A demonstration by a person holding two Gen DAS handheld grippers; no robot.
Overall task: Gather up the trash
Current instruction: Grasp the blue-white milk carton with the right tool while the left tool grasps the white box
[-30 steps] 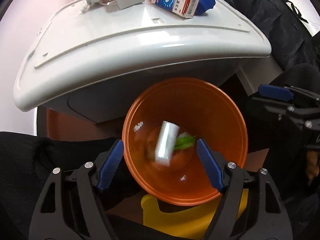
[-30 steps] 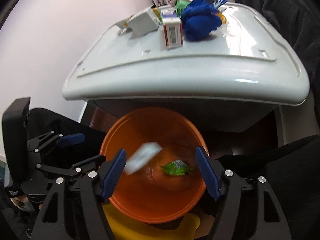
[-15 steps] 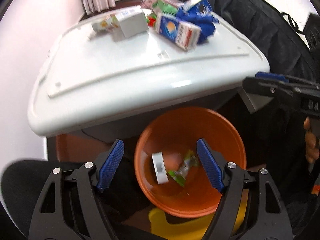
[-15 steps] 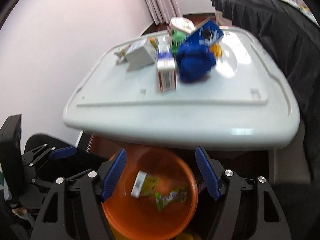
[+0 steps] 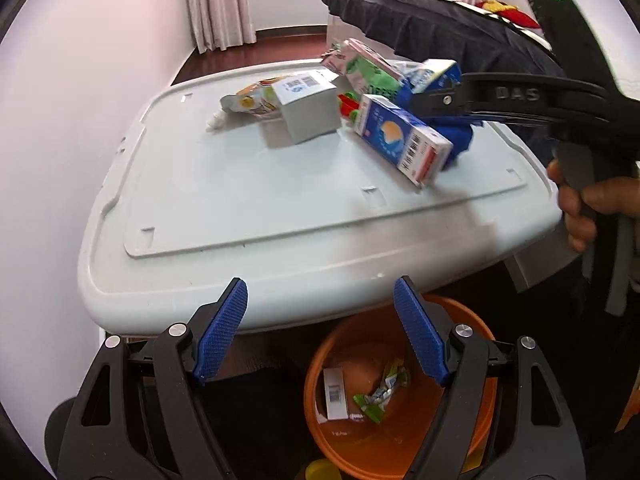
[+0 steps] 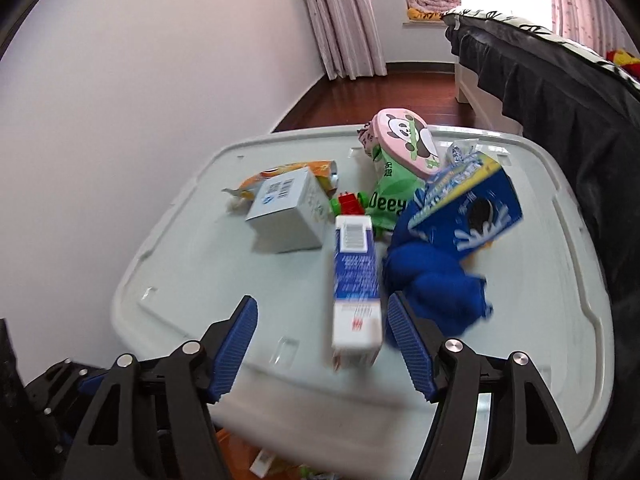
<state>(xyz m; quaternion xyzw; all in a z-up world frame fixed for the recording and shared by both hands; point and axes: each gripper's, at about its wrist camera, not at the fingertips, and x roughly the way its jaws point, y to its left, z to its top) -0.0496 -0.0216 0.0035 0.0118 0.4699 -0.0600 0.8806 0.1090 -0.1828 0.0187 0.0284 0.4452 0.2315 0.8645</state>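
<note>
Now, my read from the two wrist views:

Left gripper (image 5: 320,328): I hold it released and empty, jaws spread; the bin (image 5: 472,444) sits just below and between them, so drops fall straight in.

Right gripper (image 6: 320,348): released too, nothing held; the carton (image 6: 355,284) lies lengthwise between its jaws, nearer the right one, lined up for a pinch, I judge.

Trash: the rest is piled ahead of the jaws on the lid (image 6: 180,280).

Hidden: bin rim cut off by my left fingers; carton blurred, print unreadable.
</note>
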